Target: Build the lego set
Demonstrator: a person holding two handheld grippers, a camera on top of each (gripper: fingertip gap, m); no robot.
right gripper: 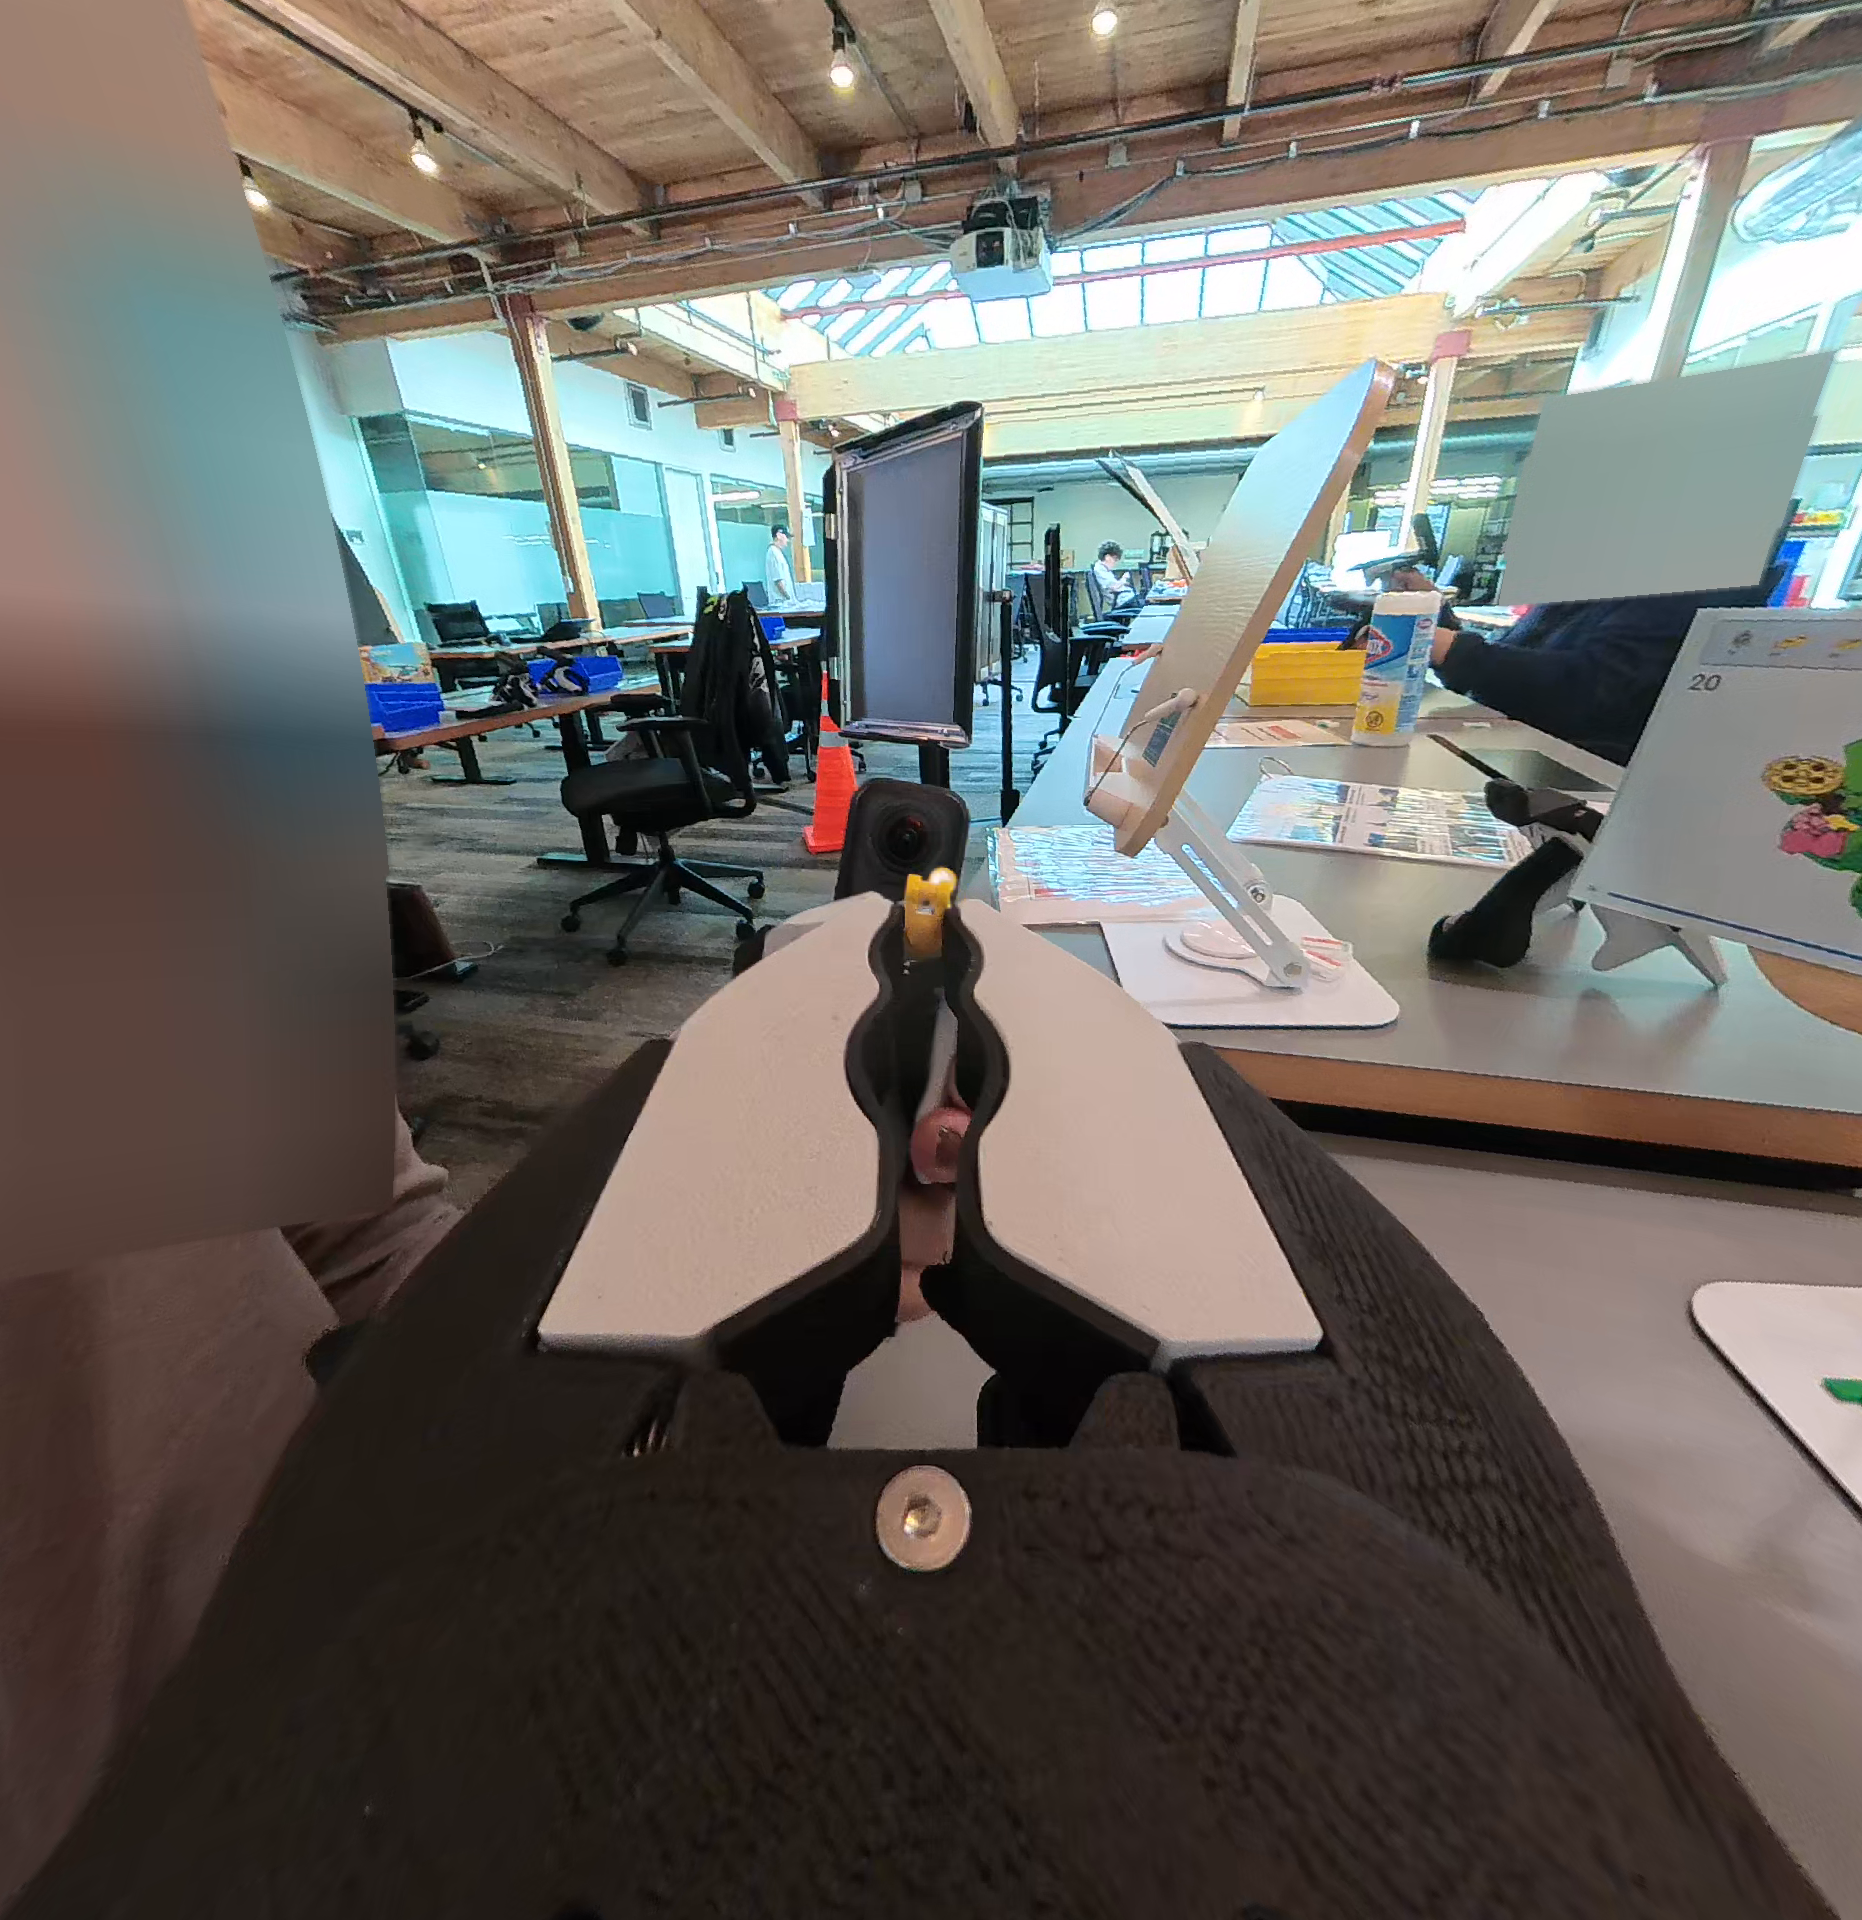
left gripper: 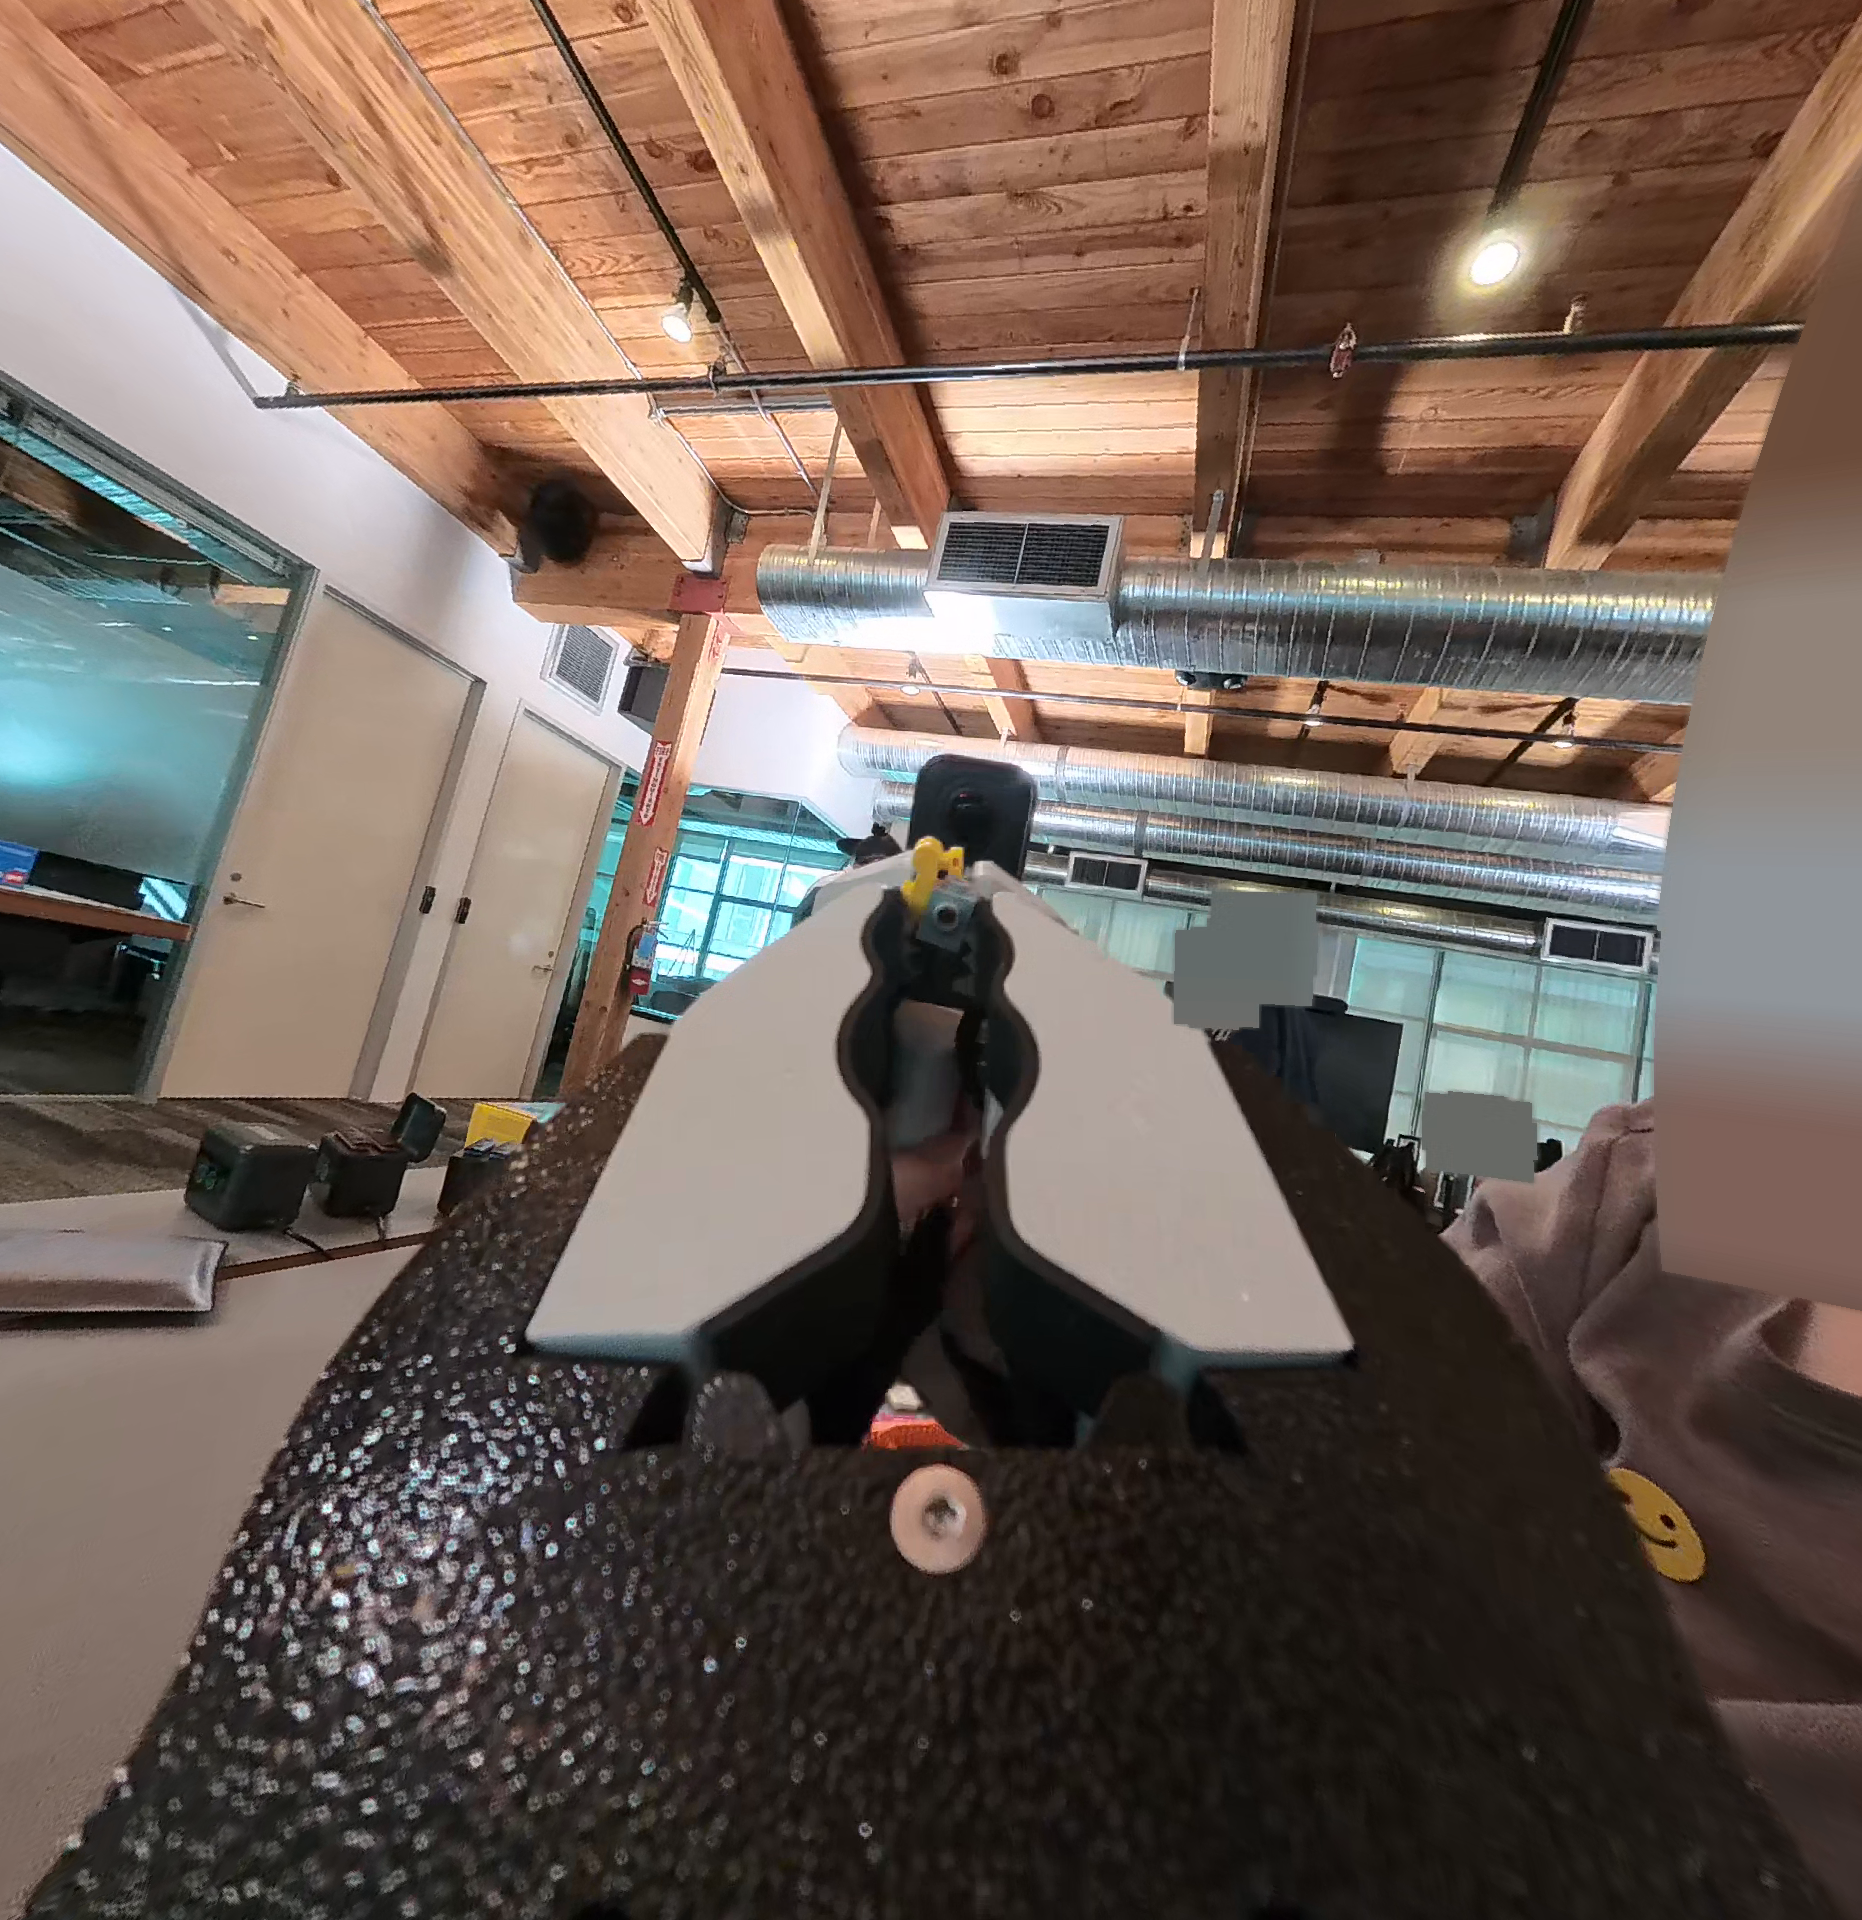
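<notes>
Both grippers are raised off the table and meet tip to tip. In the left wrist view my left gripper (left gripper: 946, 923) is shut on a small grey lego piece (left gripper: 950, 918). A yellow lego piece (left gripper: 931, 869) sits right against its top. The right gripper's camera (left gripper: 975, 812) faces me just behind. In the right wrist view my right gripper (right gripper: 927, 925) is shut on the yellow lego piece (right gripper: 928, 906), which sticks up from the tips. The left gripper's camera (right gripper: 902, 833) is close behind it. The grey piece is hidden in this view.
An open instruction booklet (right gripper: 1779, 790) stands on a holder on the grey table (right gripper: 1529, 1018) at the right. A white mat (right gripper: 1800, 1382) with a green piece (right gripper: 1857, 1392) lies at the near right. A tilted white board on a stand (right gripper: 1249, 623) is behind. Black boxes (left gripper: 252, 1174) sit on the left. Both grippers' tips are close together, under 4 cm apart.
</notes>
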